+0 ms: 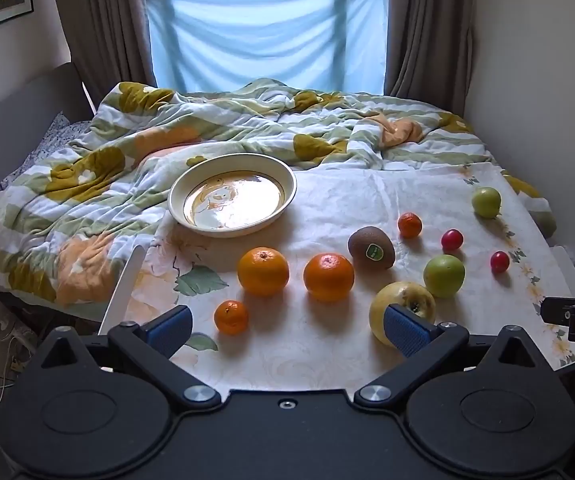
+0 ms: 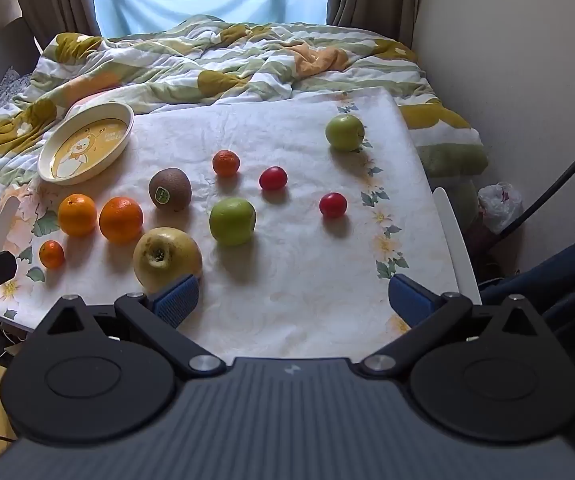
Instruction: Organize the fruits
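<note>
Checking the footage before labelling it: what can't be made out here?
- Yellow apple: left wrist view, lower part behind a blue finger pad.
- Kiwi sticker text: both views, too small.
- Plate picture: left wrist view, washed out by glare.

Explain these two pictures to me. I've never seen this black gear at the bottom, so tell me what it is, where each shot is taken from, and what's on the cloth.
A person holds a hand tool with two-finger tongs in each hand. A camera on each tool looks forward along its fingers. One picture is from the left tongs, the other from the right tongs. Both stand wide open and hold nothing. On the cloth lie oranges, green apples, a yellow apple, a kiwi and two small red fruits. The plate is empty.
</note>
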Demonstrator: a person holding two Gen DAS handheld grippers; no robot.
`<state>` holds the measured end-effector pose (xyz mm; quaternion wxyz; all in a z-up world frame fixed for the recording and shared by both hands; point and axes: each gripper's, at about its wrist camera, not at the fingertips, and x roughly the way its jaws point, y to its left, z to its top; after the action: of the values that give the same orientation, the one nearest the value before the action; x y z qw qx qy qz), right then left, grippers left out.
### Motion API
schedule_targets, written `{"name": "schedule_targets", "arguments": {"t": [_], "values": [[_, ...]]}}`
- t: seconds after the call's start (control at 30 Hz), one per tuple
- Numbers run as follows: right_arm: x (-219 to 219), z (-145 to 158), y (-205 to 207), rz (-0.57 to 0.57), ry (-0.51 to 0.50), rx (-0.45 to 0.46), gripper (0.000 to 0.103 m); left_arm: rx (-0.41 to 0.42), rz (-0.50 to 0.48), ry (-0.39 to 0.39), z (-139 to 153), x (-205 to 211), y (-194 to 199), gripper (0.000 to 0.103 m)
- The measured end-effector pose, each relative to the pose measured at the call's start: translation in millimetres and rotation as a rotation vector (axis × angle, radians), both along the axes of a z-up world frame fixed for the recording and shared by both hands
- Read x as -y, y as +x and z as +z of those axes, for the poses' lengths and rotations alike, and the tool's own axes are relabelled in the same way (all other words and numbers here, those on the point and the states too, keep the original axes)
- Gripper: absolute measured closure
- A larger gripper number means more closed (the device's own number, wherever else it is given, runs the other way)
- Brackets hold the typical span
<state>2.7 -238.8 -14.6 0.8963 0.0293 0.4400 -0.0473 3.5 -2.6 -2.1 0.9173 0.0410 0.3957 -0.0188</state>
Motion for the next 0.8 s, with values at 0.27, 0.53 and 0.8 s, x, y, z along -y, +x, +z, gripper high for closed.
{"name": "schedule_targets", "arguments": {"t": [0.27,0.53,0.8], "values": [[-1,-1,1,-0.001,0.005,0.002,0.000,0.008,0.000,-0.038,1,-7,1,0.000],[-2,0,4,-0.006,-0.001,-0.008,0.000,0.007,0.004,-0.029,-1,-10,2,0.000],[-2,-3,7,-0.004,0.001,-0.011,0.000,0.003,0.011,-0.016,-5,-9,3,0.000]]}}
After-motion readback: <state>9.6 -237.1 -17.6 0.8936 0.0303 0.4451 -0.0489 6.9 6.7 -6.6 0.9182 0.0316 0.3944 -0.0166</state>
